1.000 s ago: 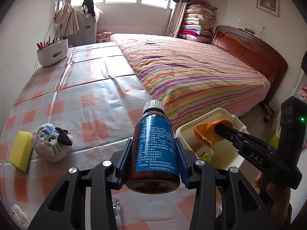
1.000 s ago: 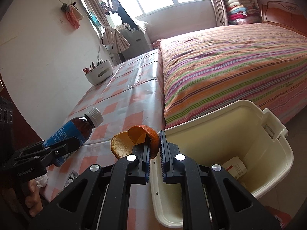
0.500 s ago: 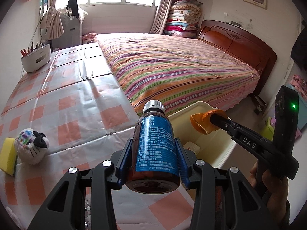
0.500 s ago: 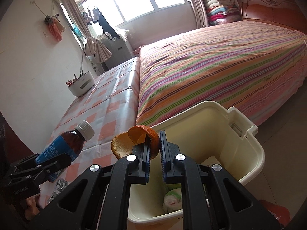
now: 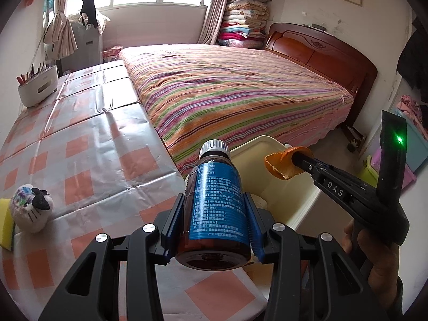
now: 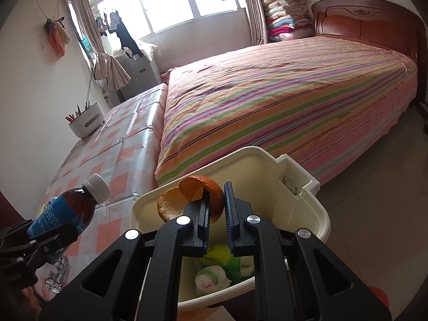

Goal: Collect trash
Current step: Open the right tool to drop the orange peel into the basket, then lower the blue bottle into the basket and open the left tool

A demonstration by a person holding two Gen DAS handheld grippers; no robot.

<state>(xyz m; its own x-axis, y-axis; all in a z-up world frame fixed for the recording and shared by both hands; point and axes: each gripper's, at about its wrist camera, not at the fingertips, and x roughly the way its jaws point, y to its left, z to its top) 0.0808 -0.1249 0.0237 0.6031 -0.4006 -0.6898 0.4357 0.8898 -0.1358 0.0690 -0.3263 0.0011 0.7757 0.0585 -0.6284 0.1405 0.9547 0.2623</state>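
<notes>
Right wrist view: the right gripper (image 6: 215, 208) has its jaws a little apart, and the orange peel (image 6: 199, 196) clings to the left jaw's pad over the cream bin (image 6: 307, 203), so release seems under way. Down in the bin lie crumpled wrappers (image 6: 214, 278), which the left wrist view hides. That view shows the left gripper (image 5: 212, 222) clamped on the brown bottle (image 5: 216, 208), held above the tabletop (image 5: 107, 147) edge beside the bin, probably next to go in. It alone shows a plush toy (image 5: 30, 207) and yellow sponge (image 5: 5, 224).
</notes>
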